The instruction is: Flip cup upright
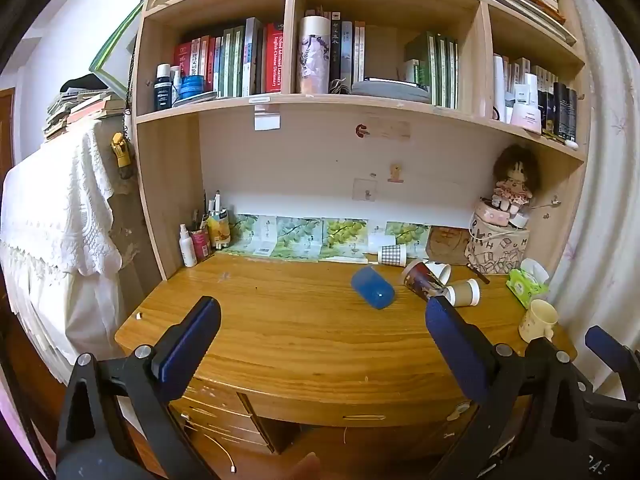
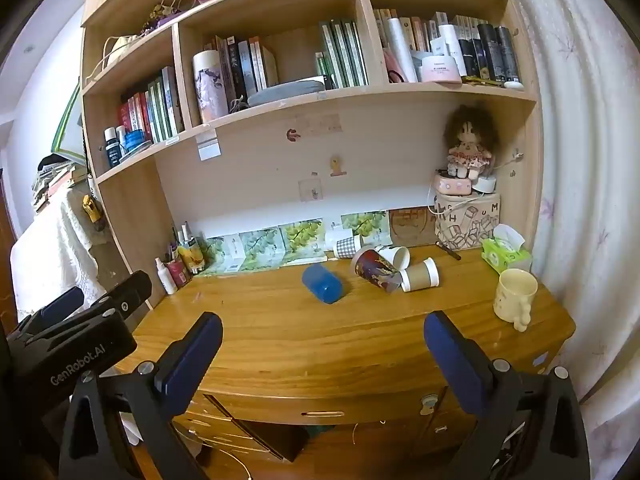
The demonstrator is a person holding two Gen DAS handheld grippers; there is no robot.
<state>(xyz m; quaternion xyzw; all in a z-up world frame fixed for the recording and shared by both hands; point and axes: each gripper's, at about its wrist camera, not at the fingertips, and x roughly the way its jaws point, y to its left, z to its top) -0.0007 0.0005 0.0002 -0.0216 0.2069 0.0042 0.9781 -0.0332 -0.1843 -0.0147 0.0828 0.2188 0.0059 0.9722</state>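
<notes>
A blue plastic cup lies on its side on the wooden desk, toward the back middle; it also shows in the right wrist view. My left gripper is open and empty, hovering above the desk's front edge, well short of the cup. My right gripper is open and empty too, also near the front edge. The left gripper's body shows at the left of the right wrist view, and the right gripper's finger shows at the right edge of the left wrist view.
Right of the blue cup lie several tipped paper cups: a dark patterned one, a brown one and a checked one. A cream mug stands upright at the right. A green tissue pack, a doll on boxes and bottles line the back.
</notes>
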